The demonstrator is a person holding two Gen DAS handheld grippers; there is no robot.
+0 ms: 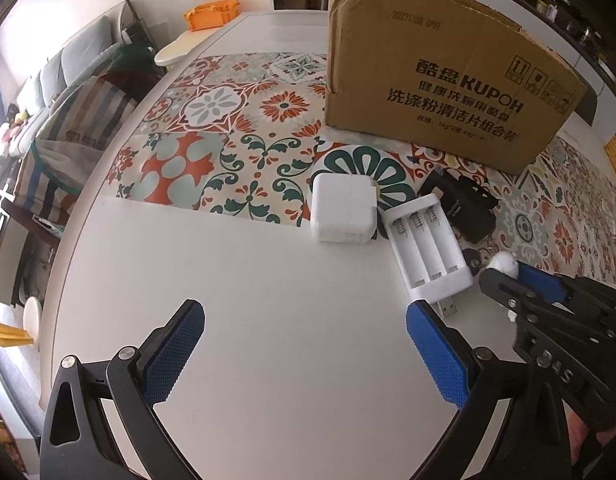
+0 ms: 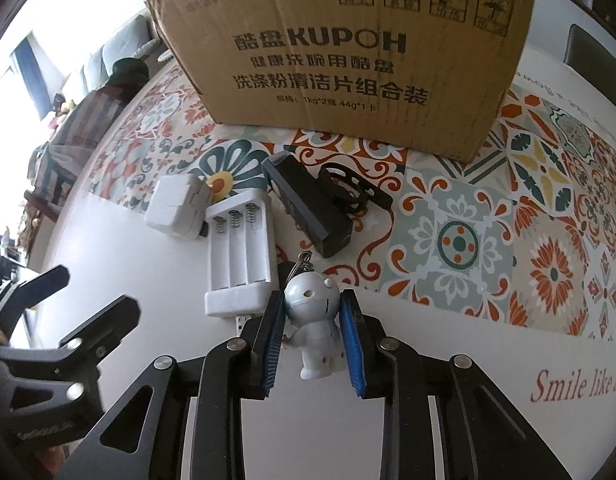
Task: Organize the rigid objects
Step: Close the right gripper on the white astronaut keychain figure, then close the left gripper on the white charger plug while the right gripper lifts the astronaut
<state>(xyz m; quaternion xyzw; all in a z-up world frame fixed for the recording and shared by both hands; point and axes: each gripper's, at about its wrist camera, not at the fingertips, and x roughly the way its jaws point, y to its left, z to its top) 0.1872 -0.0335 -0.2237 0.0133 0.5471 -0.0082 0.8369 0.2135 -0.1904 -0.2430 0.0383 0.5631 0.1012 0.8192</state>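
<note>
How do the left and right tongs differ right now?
The left tongs stand wide open with nothing between the pads, while the right tongs are shut on the white figurine keychain. The left tongs sit over bare white table, short of the battery holder; the right tongs sit right beside that holder. Both have blue ribbed pads on black frames.

Daylight floods in from the left of the cardboard box (image 1: pixel 448 76), probably from a window there that is blown out to white. The white table (image 1: pixel 268 320) glares softly, shadows are faint, and both fisheye views bend and darken toward their edges.
</note>
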